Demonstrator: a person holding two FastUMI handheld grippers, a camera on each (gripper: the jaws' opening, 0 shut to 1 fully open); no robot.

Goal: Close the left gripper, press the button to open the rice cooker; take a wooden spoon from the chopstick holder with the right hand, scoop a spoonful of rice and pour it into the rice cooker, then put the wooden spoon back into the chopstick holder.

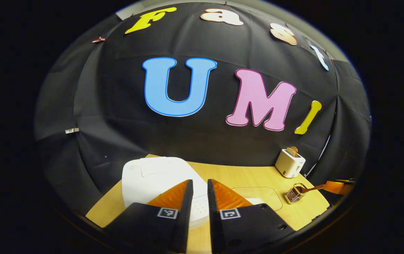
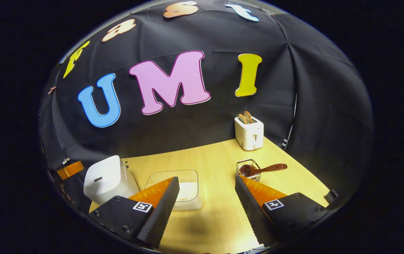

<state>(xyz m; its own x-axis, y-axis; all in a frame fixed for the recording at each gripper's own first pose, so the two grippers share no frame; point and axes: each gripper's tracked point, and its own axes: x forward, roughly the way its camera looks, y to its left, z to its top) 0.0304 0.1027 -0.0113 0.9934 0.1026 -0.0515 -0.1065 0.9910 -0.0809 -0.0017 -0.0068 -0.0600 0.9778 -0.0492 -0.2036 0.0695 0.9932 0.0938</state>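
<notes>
The white rice cooker [image 1: 152, 180] stands with its lid down at the table's left, right under my left gripper [image 1: 199, 187]. That gripper's fingers are drawn together with only a thin slit between them and hold nothing. My right gripper [image 2: 207, 185] stands open and empty above the table, aimed between the clear rice dish [image 2: 184, 190] and the wire chopstick holder [image 2: 247, 169]. The wooden spoon [image 2: 263, 168] lies tilted in the holder, handle pointing right. The rice cooker [image 2: 106, 180] shows at the left of the right gripper view, with part of the left gripper [image 2: 69, 169] beyond it.
A white toaster [image 2: 248, 133] with bread slices stands at the back right corner of the wooden table [image 2: 216, 158]. In the left gripper view the rice dish [image 1: 256, 197], holder [image 1: 293, 193] and toaster [image 1: 289, 163] sit to the right. Black cloth walls close the booth.
</notes>
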